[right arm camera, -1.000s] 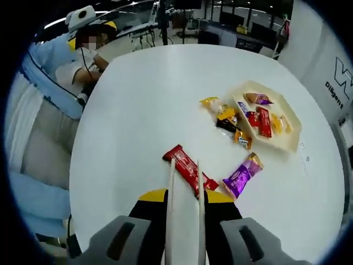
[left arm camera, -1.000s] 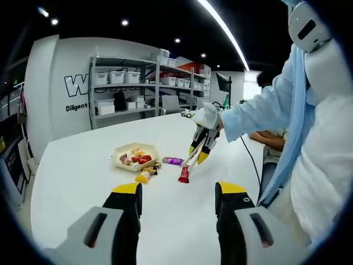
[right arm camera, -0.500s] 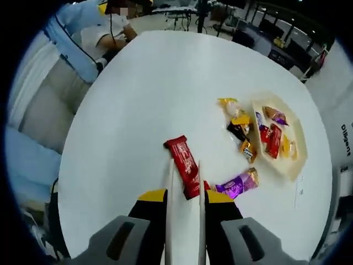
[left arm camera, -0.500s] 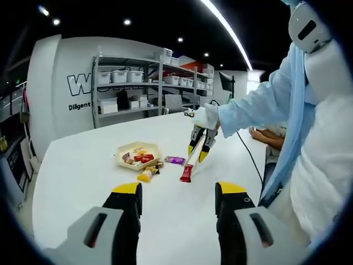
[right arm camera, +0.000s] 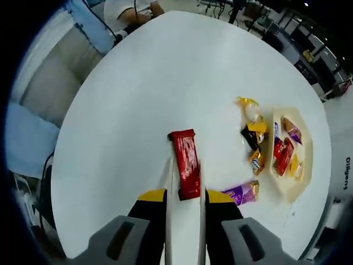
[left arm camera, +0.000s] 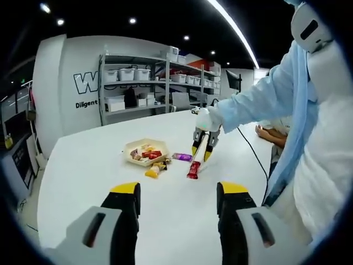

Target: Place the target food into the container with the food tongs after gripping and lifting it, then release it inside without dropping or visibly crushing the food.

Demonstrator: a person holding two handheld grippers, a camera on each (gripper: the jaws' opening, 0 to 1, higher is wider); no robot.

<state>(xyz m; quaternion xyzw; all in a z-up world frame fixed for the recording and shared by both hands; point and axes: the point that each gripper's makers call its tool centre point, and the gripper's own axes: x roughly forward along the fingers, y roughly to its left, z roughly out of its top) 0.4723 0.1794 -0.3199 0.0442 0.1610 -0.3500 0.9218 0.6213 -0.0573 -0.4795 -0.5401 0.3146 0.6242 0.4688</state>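
Observation:
My right gripper (right arm camera: pixel 186 197) is shut on white food tongs (right arm camera: pixel 171 185), whose two blades reach forward. A red wrapped bar (right arm camera: pixel 186 164) sits between the blade tips, pointing straight ahead. In the left gripper view the right gripper (left arm camera: pixel 202 150) holds the tongs downward with the red bar (left arm camera: pixel 193 169) at their tip, low over the white table (left arm camera: pixel 83 165); contact with the table is unclear. The beige tray (right arm camera: pixel 310 149) with several wrapped sweets lies ahead to the right. My left gripper (left arm camera: pixel 180 190) is open and holds nothing, well short of the tray (left arm camera: pixel 144 141).
A purple wrapper (right arm camera: pixel 242 192) lies between the bar and the tray. Loose yellow and dark sweets (right arm camera: pixel 253 130) lie beside the tray. A person in a light coat (left arm camera: pixel 309 138) stands at the table's right edge. Shelves (left arm camera: pixel 138 88) stand behind.
The right gripper view has pulled back from the table and rolled. The red bar has turned from slanted to lined up between the tong blades. The left gripper stays open.

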